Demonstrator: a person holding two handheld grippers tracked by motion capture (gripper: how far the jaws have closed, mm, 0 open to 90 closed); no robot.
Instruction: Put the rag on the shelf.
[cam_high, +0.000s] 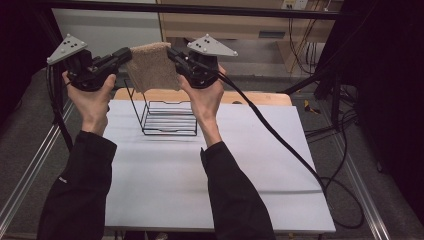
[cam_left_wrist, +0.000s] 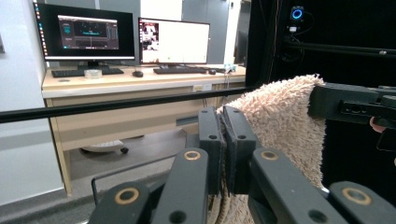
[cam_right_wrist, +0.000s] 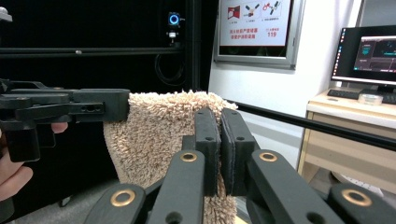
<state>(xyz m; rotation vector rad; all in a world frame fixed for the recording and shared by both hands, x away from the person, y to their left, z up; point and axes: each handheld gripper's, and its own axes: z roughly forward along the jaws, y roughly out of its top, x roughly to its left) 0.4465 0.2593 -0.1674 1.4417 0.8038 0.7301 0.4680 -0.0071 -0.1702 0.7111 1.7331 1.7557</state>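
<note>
While the bench (cam_high: 165, 170) lies broad and white below, a black wire rack (cam_high: 167, 117) stands near its far edge, and a tan towel (cam_high: 152, 67) hangs in the air just above that rack, stretched between the two tools; it is a thick, shaggy terry cloth — soft, limp and light by the look of it, so it will sag wherever it is unsupported and fold over any wire it meets. Nothing about it seems fragile or slippery; the pile should give the pads plenty of bite. Its upper corners look like the best places to hold, since that keeps the cloth spread flat. The left hand-held gripper (cam_high: 126, 54) is clamped on one upper corner, jaws pinched together with pile bulging beside them; the right hand-held gripper (cam_high: 172, 53) is likewise closed on the opposite corner — both holds look firm.
</note>
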